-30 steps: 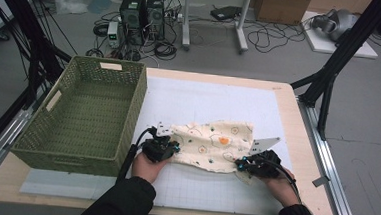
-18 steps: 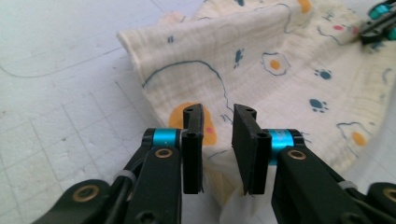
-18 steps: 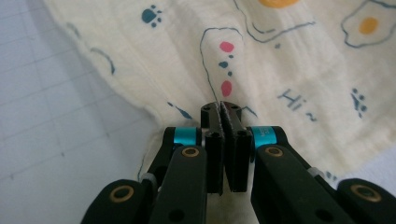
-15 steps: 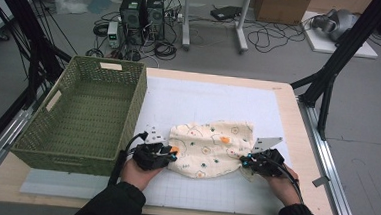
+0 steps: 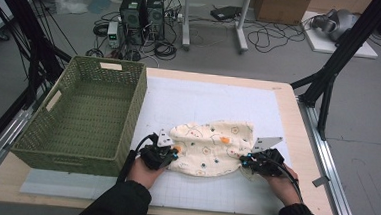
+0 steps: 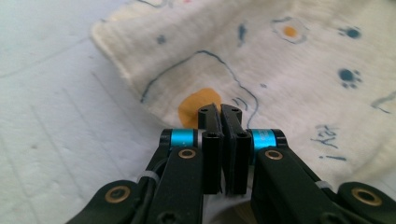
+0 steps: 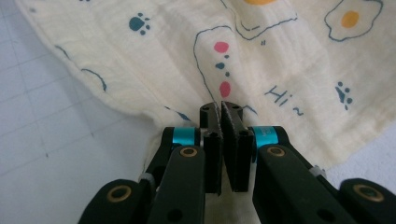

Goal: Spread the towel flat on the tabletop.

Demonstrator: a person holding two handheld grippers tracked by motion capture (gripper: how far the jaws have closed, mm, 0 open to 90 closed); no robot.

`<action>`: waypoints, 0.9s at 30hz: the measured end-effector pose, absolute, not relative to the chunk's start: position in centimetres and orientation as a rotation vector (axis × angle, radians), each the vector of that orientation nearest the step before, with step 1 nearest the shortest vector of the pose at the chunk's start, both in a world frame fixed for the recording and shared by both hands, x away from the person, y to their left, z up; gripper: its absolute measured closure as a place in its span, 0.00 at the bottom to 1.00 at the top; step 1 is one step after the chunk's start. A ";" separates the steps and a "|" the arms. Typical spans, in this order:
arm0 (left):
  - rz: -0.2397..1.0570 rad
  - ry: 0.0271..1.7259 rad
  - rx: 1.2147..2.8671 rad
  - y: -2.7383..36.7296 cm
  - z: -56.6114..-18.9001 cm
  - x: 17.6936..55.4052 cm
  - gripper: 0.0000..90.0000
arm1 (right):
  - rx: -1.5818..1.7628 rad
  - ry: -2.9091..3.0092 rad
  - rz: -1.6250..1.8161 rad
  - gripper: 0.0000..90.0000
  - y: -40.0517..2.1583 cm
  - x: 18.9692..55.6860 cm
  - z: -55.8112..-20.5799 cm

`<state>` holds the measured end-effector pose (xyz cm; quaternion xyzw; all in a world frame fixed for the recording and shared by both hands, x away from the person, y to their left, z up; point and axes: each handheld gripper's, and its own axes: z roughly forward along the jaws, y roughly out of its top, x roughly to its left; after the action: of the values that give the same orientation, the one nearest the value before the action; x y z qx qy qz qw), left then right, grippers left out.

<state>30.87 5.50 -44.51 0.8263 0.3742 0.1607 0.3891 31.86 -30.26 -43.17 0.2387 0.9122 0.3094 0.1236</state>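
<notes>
Cloth (image 5: 211, 148) lies on the worktop (image 5: 204, 103), soft, light and floppy; my left claw (image 6: 219, 110) has just been closing and pinches one edge, my right claw (image 7: 219, 106) pinches the opposite edge.

Cream cloth (image 5: 211, 146) printed with eggs, paw marks and blue outlines, rumpled and folded, flat on the tabletop (image 5: 204, 101) beside the basket (image 5: 85, 113).

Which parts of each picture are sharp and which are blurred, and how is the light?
High view: even, soft light, slightly grainy, printed cloth readable. Left gripper view: the fingers sharp, the cloth's far edge blurred, the white mat bright. Right gripper view: cloth print crisp, the near gripper body soft; no glare.
</notes>
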 end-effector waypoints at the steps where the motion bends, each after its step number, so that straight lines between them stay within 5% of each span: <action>1: 0.419 0.970 2.087 5.5 -44.6 31.2 0.97 | 0.696 2.659 0.900 0.97 -30.2 31.8 -43.2; 16: 0.380 0.959 2.051 7.1 -42.9 30.3 0.87 | 0.640 2.636 0.984 0.88 -30.2 30.3 -41.9; 27: 0.299 0.909 2.086 7.2 -42.8 28.4 0.71 | 0.569 2.724 1.027 0.75 -30.0 29.0 -42.4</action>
<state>28.40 7.21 -42.84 0.8287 0.3612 0.1188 0.4107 29.03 -29.99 -42.44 0.1912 0.9148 0.3449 0.0878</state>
